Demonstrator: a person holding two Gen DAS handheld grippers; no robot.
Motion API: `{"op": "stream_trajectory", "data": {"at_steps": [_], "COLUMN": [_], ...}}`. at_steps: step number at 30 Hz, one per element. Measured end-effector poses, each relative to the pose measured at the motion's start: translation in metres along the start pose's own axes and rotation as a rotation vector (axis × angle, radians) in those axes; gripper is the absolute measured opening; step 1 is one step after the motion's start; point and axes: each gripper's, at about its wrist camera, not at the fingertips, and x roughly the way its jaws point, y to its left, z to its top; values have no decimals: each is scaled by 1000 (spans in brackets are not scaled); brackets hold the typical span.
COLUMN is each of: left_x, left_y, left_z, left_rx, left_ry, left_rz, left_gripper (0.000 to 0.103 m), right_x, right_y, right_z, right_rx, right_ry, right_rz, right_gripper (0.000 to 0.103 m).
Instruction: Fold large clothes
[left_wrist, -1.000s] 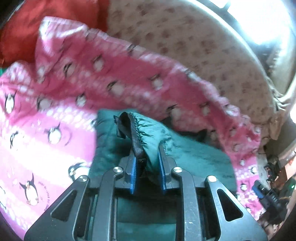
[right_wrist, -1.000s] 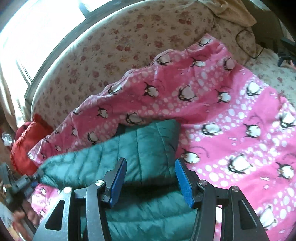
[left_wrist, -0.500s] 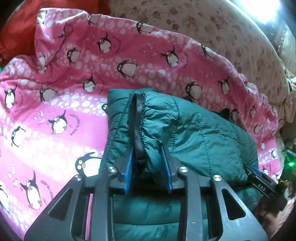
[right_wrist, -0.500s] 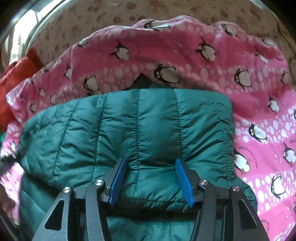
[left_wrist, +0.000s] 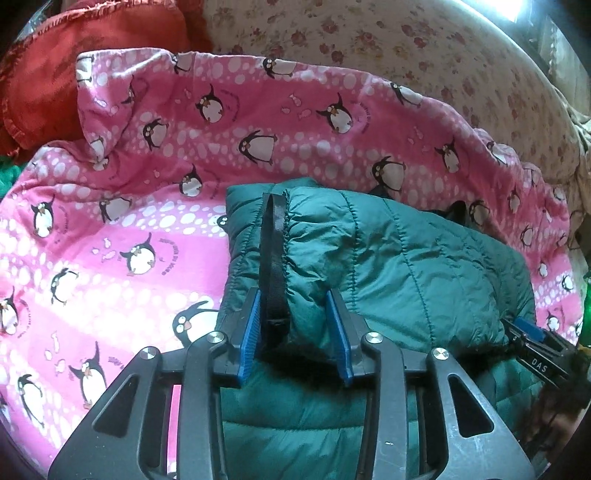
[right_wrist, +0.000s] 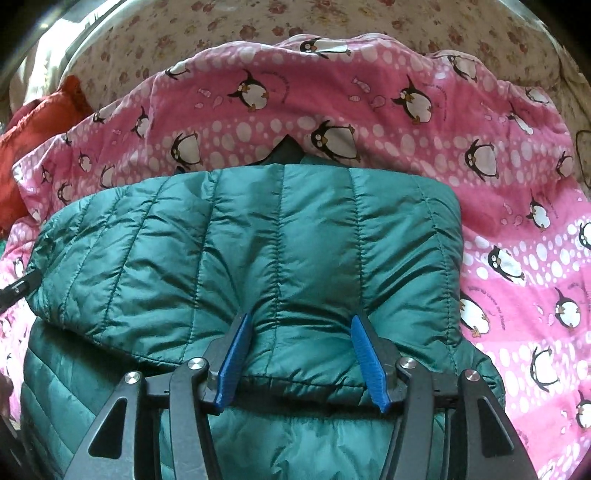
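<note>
A: Any containers in sight?

B: I can't make out any box, basket or bin. The things lie on bedding: a pink penguin blanket spread over a floral sheet, with a red cushion at the far left corner.

A: And the garment?

B: A dark green quilted jacket sits on the blanket, in the middle of both views. It is puffy, shiny, stitched in vertical channels, and folded over itself, so an upper layer lies across a lower one. A black strip of trim runs along the gathered edge at its left end.

A: The left claw?

B: The left claw has just been opening. That gathered edge and the trim stand between the blue pads, which look eased off the fabric.

A: The right claw?

B: The right claw stands partly apart at the near edge of the folded layer. A bulge of jacket fills the gap and the pads dent it on both sides, so it grips the jacket.
</note>
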Motion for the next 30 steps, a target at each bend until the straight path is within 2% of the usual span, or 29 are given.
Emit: {"op": "stream_trajectory", "data": {"at_steps": [8, 13, 15, 16, 17, 19, 24, 30], "left_x": [-24, -41, -46, -47, -49, -48, -19, 35], "left_y": [2, 5, 7, 8, 9, 7, -12, -10], "left_z": [1, 9, 12, 12, 12, 13, 19, 20], "left_rx": [20, -20, -60, -76, -106, -127, -50, -34], "left_ry": [-50, -108, -131, -142, -169, -194, -137, -25], "left_rz": [19, 1, -23, -33, -52, -62, -4, 79], "left_gripper": [35, 35, 45, 63, 73, 74, 74, 74], "right_x": [-15, -49, -60, -61, -61, -55, -28, 2], "right_y": [3, 11, 21, 25, 30, 42, 64, 78], "right_z": [2, 11, 18, 20, 23, 29, 31, 18], "right_rx": [-15, -11, -31, -38, -45, -53, -65, -77], "right_ry": [24, -74, -105, -110, -113, -107, -67, -29], "right_rz": [-16, 43, 62, 70, 81, 100, 110, 92], "right_gripper": [54, 54, 54, 54, 54, 54, 54, 55]}}
